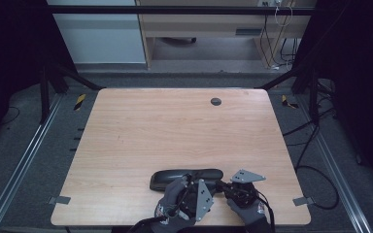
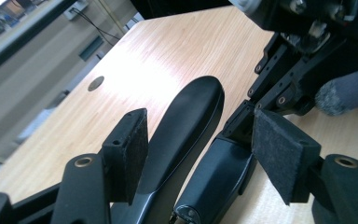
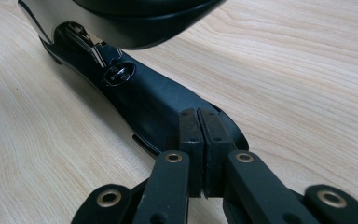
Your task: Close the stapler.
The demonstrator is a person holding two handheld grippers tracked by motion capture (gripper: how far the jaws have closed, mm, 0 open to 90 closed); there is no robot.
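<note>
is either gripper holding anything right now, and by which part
The right gripper is shut, pressing down on the stapler's black base, near its end. The left gripper holds nothing: its jaws stand open around the stapler.

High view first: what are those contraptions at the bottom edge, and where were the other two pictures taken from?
There is no robot here: a person holds two grippers, simple two-jaw tongs. The high view looks down on a wooden table with a long black case on it. The other pictures come from a camera riding on each gripper. The left gripper is open, with the case between its jaws. The right gripper is shut at the case's end. I cannot tell whether it pinches an edge.
</note>
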